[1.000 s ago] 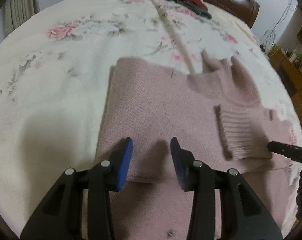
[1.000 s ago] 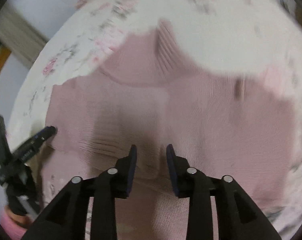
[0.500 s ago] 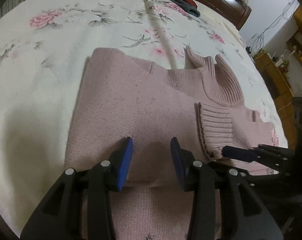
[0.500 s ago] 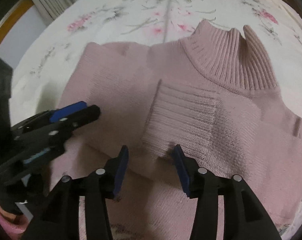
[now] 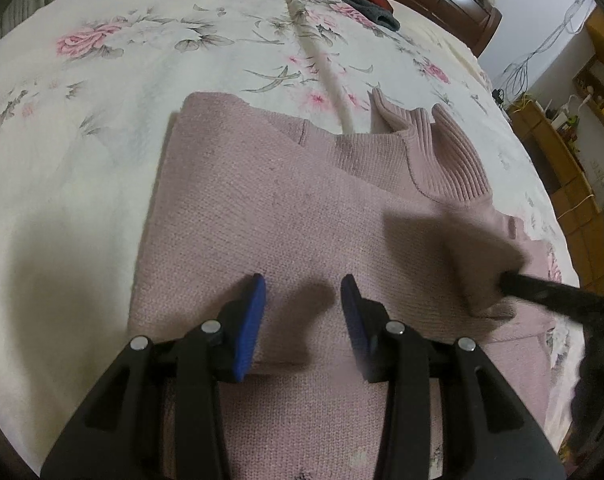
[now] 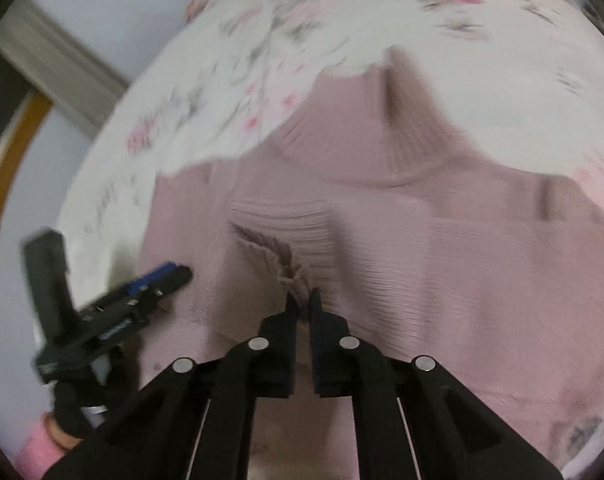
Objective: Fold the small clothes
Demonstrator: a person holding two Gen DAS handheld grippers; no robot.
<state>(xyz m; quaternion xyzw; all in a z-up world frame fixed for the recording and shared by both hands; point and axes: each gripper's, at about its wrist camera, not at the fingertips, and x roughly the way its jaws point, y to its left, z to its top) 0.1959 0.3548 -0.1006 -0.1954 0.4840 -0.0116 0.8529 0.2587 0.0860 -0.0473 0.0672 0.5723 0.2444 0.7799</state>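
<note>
The right gripper (image 6: pixel 302 304) pinches the sweater (image 5: pixel 286 208) cuff (image 6: pixel 278 248) at frame centre; the left gripper (image 5: pixel 302 308) hovers open. That thin bite could slip, undoing the fold.

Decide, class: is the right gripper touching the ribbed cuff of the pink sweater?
Touching. The right wrist view shows the right gripper with its jaws nearly shut, the ribbed cuff bunched and pinched between the tips, lifted off the pink sweater.
</note>
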